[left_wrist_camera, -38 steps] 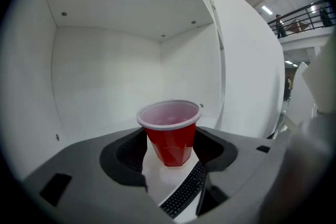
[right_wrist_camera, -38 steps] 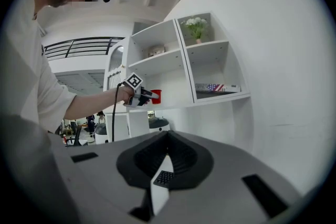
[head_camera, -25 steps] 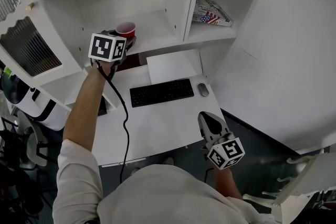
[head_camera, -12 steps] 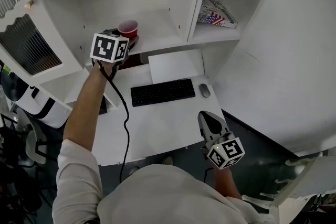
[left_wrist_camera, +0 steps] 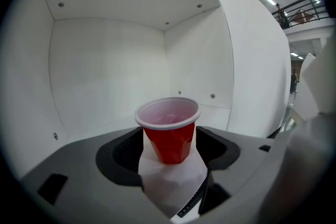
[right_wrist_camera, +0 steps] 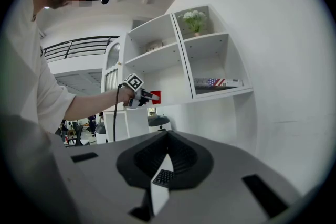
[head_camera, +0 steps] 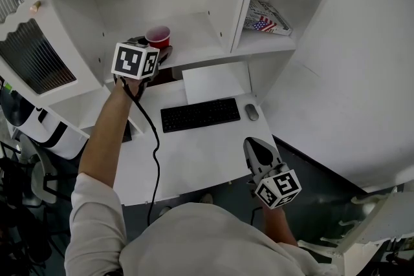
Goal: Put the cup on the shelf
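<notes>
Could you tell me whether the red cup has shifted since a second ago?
No: the red cup stays the same gap left of the shelf divider.

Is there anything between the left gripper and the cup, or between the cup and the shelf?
Nothing visible. The cup stands on the shelf, between the opening jaws of the left gripper.

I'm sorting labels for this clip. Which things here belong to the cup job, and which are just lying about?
Job: red cup; shelf it stands on; left gripper, jaws opening around the cup.
Lying about: keyboard; mouse; flag-print booklet; white sheet.
</notes>
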A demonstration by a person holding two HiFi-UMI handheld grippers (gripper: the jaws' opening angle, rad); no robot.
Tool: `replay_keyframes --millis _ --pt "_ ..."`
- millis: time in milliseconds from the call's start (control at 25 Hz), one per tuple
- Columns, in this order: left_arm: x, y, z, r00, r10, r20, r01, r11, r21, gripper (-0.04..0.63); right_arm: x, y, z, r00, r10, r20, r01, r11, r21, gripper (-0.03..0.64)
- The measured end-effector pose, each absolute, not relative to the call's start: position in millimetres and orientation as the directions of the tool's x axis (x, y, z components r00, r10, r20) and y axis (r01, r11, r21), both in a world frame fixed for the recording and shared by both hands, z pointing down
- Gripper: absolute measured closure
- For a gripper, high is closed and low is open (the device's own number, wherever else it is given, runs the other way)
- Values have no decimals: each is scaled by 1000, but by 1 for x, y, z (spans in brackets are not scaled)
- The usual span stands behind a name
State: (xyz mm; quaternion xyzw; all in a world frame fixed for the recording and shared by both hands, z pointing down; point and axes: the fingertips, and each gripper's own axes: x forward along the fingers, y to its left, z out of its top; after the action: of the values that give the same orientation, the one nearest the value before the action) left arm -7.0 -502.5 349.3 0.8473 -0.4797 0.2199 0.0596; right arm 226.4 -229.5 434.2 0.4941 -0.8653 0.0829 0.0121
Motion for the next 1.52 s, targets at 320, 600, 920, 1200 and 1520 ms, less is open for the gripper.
replay_keyframes --millis 320,600,920,1200,1520 --pt "-11 -501 348 441 -799 410 -847 -521 -104 258 226 -229 434 -513 -852 104 -856 499 -135 612" --pt "-17 -491 340 444 -807 390 -849 -518 -104 258 222 -227 431 -515 -851 101 -855 502 -131 612" --pt "-16 -467 329 474 -805 356 -836 -539 -107 258 213 -224 428 -523 -846 102 -851 511 -122 612" --pt "-19 -448 321 494 -809 318 -830 -548 -105 259 208 -223 425 -524 -846 102 -851 513 -114 612" --pt "-18 -416 306 528 -811 253 -815 -568 -117 264 203 -224 422 -524 -846 102 -851 514 -104 612"
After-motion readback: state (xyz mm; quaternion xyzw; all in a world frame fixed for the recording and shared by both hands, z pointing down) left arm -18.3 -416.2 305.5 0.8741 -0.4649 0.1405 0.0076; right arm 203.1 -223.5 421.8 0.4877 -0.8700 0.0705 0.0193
